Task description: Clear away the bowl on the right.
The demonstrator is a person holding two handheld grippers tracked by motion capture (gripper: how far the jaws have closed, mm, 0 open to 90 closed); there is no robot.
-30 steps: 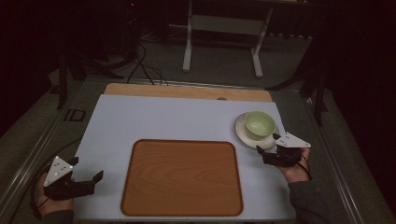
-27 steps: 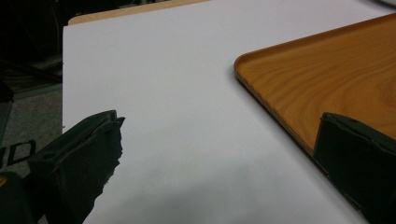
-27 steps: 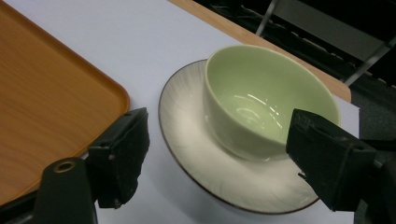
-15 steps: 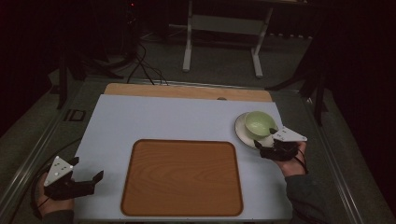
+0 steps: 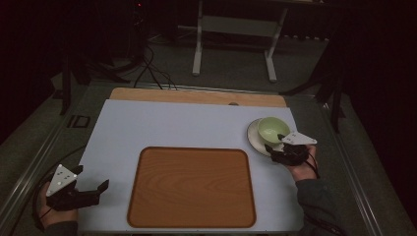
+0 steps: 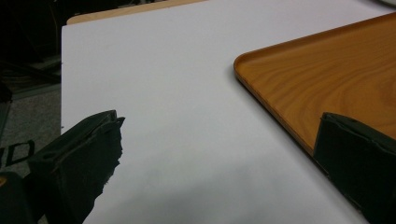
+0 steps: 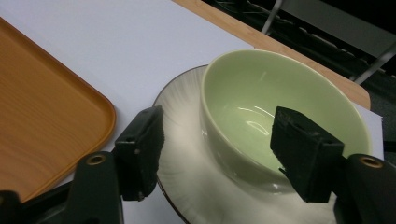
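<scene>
Here, bowl [image 7: 280,116] rim between right gripper [image 7: 224,154] jaws

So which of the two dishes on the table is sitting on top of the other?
The pale green bowl sits on top; it is deep and rounded, while the white saucer beneath it is flat with a dark rim.

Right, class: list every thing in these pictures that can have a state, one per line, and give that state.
Green bowl: upright, empty, sitting on the plate.
Plate: flat on the white table top, bearing the bowl.
Wooden tray: flat, empty.
Right gripper: jaws apart and just closing, one outside the bowl's wall, one over its inside; no grip yet.
Left gripper: open, nothing between its jaws, beside the tray.
</scene>
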